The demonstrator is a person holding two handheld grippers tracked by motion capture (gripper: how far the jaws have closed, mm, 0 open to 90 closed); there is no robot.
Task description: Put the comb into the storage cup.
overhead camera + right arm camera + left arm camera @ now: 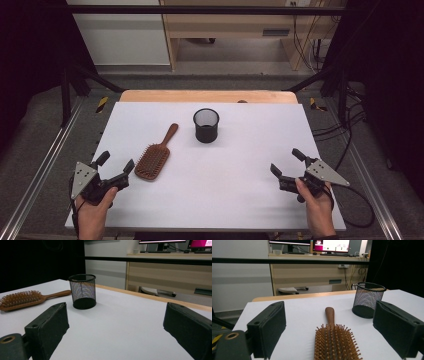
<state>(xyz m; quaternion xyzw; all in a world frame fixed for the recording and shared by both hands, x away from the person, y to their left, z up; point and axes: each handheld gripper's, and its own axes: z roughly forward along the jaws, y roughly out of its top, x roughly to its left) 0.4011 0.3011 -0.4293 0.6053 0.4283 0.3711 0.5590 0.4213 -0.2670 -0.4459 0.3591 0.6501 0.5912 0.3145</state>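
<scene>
1. Our left gripper (119, 171) rests low at the near left of the white table (225, 200), jaws spread wide with nothing between them. Our right gripper (285, 162) sits at the near right, jaws just as wide and holding nothing.

2. The wooden hairbrush (155, 156) lies bristles up just ahead of the left fingertips (129, 166), apart from them. Seen along the left gripper view, its paddle head (335, 343) sits between the two pads (270, 330) and slightly beyond, with the handle (330, 315) pointing away from us.

3. We judge the step in hand to be a reach for the brush. To do it well, we should move the left jaws forward until the pads flank the head or the neck of the handle, keep them level with the table, and close on the wooden sides rather than pressing down on the bristles.

4. The black mesh cup (206, 125) stands upright beyond the brush handle, ahead and to the right of the left fingers, near the handle tip yet not touching it.

5. From the right gripper view, the cup (83, 291) is well ahead of the right pads (50, 326), and the brush (27, 298) lies left of it.

6. Nothing stands between the left fingers and the brush. The cup is the one thing we could knock while lifting or swinging the handle.
</scene>
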